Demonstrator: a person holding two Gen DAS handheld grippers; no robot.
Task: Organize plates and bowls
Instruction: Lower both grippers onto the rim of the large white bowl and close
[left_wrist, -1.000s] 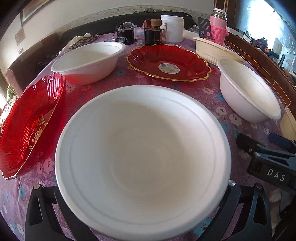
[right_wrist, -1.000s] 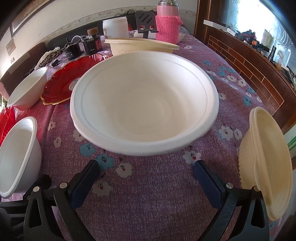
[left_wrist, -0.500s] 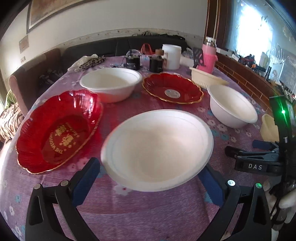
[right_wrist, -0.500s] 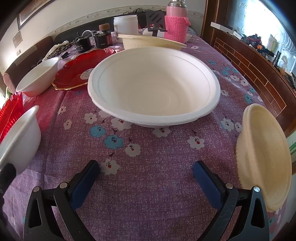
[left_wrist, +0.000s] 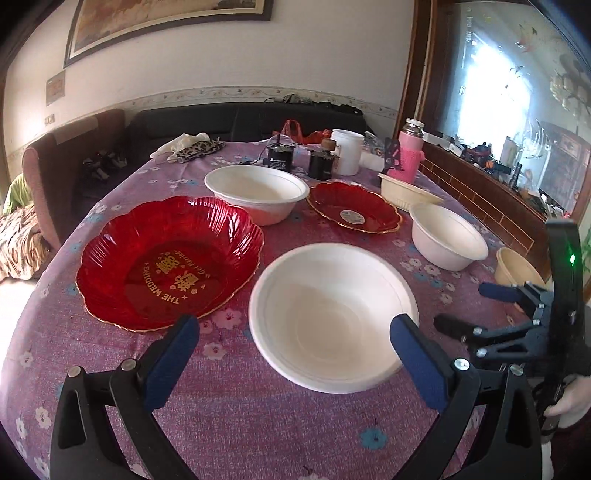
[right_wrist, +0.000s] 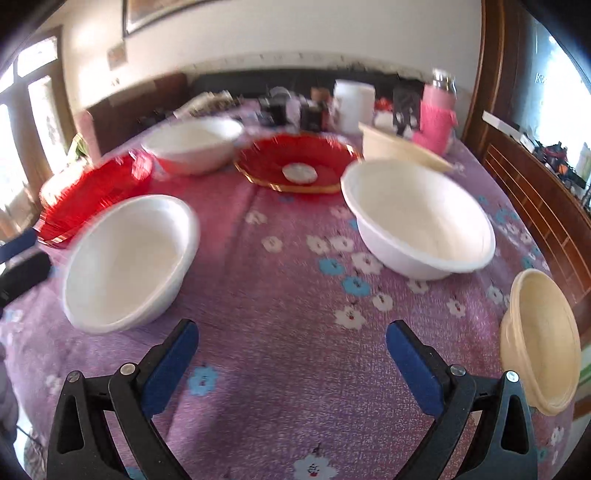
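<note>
Both grippers had pulled back from the white bowls since the earlier frames. The left gripper and right gripper were wide open, holding nothing. The near white bowl sat beside the red plate. The cream bowl by the table edge could fall if bumped; open cloth lay between the dishes.

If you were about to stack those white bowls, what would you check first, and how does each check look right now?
1. Left gripper open, holding nothing: ok.
2. Right gripper open, holding nothing: ok.
3. Near white bowl upright and holding nothing: ok.
4. Right white bowl upright and holding nothing: ok.
5. Far white bowl free of the red plates: cannot tell, it may touch one.
6. Right view sharp enough to aim: not ok, blurred.
</note>
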